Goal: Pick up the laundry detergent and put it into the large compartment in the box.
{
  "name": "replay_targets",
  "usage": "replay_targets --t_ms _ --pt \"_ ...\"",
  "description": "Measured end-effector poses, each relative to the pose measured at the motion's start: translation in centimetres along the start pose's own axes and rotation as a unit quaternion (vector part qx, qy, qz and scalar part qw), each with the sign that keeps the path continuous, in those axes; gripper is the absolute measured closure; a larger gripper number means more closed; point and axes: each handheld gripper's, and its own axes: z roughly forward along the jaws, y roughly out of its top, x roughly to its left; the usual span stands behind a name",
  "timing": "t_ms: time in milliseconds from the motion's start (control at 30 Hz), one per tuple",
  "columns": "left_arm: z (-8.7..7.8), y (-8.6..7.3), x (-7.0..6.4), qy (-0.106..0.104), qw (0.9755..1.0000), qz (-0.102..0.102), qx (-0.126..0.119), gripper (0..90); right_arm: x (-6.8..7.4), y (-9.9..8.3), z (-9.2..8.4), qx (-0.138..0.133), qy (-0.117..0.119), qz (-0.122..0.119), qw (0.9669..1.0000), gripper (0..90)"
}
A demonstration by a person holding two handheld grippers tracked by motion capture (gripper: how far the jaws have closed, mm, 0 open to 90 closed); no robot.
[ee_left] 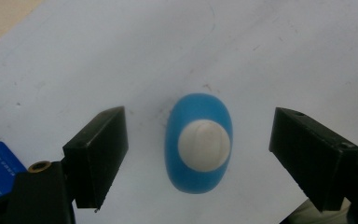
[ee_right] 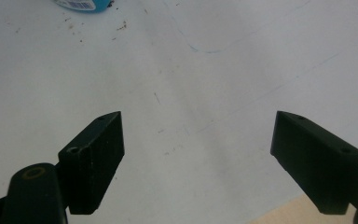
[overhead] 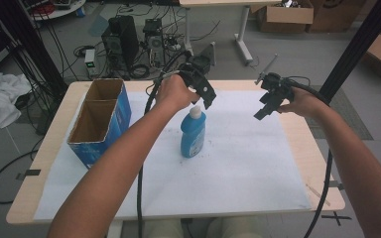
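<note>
A blue bottle (overhead: 193, 135) with a white cap (overhead: 195, 112) stands upright in the middle of the white sheet (overhead: 248, 163). My left gripper (overhead: 204, 97) hovers just above it, open, pointing down. In the left gripper view the bottle (ee_left: 199, 144) is seen from above, centred between the two wide-apart jaws, untouched. My right gripper (overhead: 264, 108) hangs open over the sheet to the bottle's right, with nothing between its jaws. In the right gripper view the gripper (ee_right: 196, 156) looks down on bare sheet, and the bottle's base (ee_right: 81, 5) peeks in at the top edge.
A blue cardboard box (overhead: 100, 120), open at the top and split into two empty compartments, stands at the sheet's left edge. The wooden table (overhead: 49, 148) shows around the sheet. Cables, computer cases and cardboard boxes lie on the floor beyond.
</note>
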Motion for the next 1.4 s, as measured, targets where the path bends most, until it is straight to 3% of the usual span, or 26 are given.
replay_targets --t_ms 1133,1400 --pt "3.7 -1.3 -0.3 -0.003 0.999 0.004 0.045 20.0 0.1 0.0 0.6 0.0 0.003 -0.003 1.0 17.3" --pt "4.6 -1.5 -0.4 -0.003 0.9991 -0.002 0.043 20.0 0.1 0.1 0.8 0.002 0.004 -0.003 1.0 17.3"
